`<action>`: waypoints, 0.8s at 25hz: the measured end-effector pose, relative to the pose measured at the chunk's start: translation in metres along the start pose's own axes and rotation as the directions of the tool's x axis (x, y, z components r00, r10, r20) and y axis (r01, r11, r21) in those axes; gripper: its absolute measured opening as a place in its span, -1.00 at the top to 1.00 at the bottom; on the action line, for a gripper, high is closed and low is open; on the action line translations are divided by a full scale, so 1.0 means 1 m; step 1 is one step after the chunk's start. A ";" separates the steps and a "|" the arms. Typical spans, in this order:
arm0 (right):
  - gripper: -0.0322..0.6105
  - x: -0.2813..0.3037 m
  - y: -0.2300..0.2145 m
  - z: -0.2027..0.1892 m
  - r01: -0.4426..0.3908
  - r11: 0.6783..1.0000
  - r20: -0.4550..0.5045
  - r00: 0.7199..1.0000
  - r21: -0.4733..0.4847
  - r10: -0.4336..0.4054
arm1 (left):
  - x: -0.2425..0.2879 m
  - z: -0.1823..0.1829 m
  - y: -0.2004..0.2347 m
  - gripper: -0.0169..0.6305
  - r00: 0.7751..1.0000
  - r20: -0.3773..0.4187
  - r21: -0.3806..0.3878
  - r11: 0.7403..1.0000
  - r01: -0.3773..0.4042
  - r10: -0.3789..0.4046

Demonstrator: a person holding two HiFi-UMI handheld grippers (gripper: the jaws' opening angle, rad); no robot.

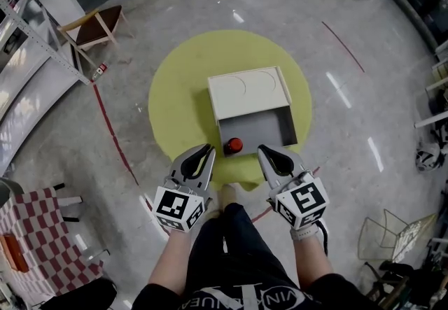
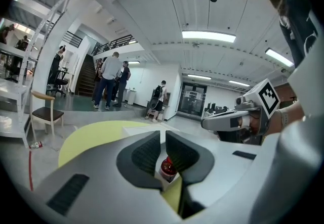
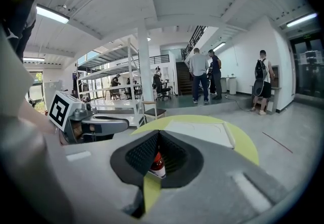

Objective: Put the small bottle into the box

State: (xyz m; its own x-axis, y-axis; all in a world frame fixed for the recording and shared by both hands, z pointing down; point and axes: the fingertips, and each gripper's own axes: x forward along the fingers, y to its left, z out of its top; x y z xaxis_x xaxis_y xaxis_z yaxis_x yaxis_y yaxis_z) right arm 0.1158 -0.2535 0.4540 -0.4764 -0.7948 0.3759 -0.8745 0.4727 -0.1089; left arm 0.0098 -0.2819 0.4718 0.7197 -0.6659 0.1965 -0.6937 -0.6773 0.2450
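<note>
The small bottle (image 1: 233,145) with a red cap stands at the front left corner of the box (image 1: 281,89), on the yellow round mat (image 1: 182,113). Whether it is inside the open grey part or just outside its front wall I cannot tell. A pale lid covers the box's far half. My left gripper (image 1: 208,150) hangs just left of the bottle and nearer to me, jaws together, holding nothing. My right gripper (image 1: 262,150) hangs just right of it, shut and empty. Past each gripper's closed tips the bottle (image 2: 167,168) (image 3: 157,164) shows low down.
A wooden chair (image 1: 98,25) stands at the far left by a metal rack (image 1: 31,36). A red-checked cloth (image 1: 31,231) lies at the near left and a wire basket (image 1: 392,235) at the near right. People (image 2: 109,79) stand far off by a staircase.
</note>
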 end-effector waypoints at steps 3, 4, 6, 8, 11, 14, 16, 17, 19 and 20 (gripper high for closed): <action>0.88 -0.003 0.000 0.009 0.008 1.000 0.028 1.000 0.008 -0.008 | -0.001 0.009 0.000 0.84 1.000 0.009 0.007 1.000 0.004 -0.005; 0.88 -0.005 0.000 0.012 0.010 1.000 0.037 0.999 0.009 -0.010 | -0.002 0.011 0.000 0.84 1.000 0.011 0.010 1.000 0.006 -0.006; 0.88 -0.007 0.000 0.017 0.017 1.000 0.051 0.999 0.010 -0.018 | -0.003 0.016 0.000 0.84 1.000 0.015 0.016 1.000 0.009 -0.009; 0.88 -0.010 -0.001 0.022 0.026 1.000 0.062 0.998 0.015 -0.027 | -0.005 0.020 -0.001 0.85 1.000 0.020 0.018 1.000 0.011 -0.011; 0.88 -0.015 -0.002 0.030 0.036 0.999 0.079 0.996 0.020 -0.037 | -0.008 0.027 -0.002 0.87 1.000 0.026 0.018 1.000 0.011 -0.011; 0.88 -0.019 -0.002 0.039 0.044 0.999 0.101 0.994 0.016 -0.045 | -0.010 0.034 -0.002 0.88 1.000 0.026 0.035 0.999 0.009 -0.010; 0.88 -0.021 -0.002 0.045 0.050 0.999 0.119 0.992 0.021 -0.052 | -0.012 0.039 -0.002 0.88 0.999 0.031 0.039 0.999 0.009 -0.010; 0.88 -0.023 -0.003 0.047 0.053 0.998 0.126 0.990 0.026 -0.055 | -0.013 0.041 -0.002 0.88 0.999 0.034 0.039 0.999 0.008 -0.009; 0.88 -0.025 -0.002 0.051 0.056 0.998 0.139 0.989 0.030 -0.060 | -0.016 0.045 -0.001 0.88 0.999 0.039 0.040 0.999 0.004 -0.006; 0.88 -0.026 -0.002 0.053 0.057 0.998 0.144 0.988 0.029 -0.060 | -0.018 0.047 -0.001 0.88 0.999 0.041 0.041 0.999 0.002 -0.004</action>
State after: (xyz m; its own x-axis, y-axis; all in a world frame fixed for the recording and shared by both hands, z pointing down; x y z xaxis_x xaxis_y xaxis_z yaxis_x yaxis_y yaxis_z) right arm 0.1250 -0.2537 0.3951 -0.4311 -0.8684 0.2451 -0.9023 0.4158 -0.1139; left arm -0.0039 -0.2843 0.4235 0.7203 -0.6757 0.1569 -0.6930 -0.6910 0.2058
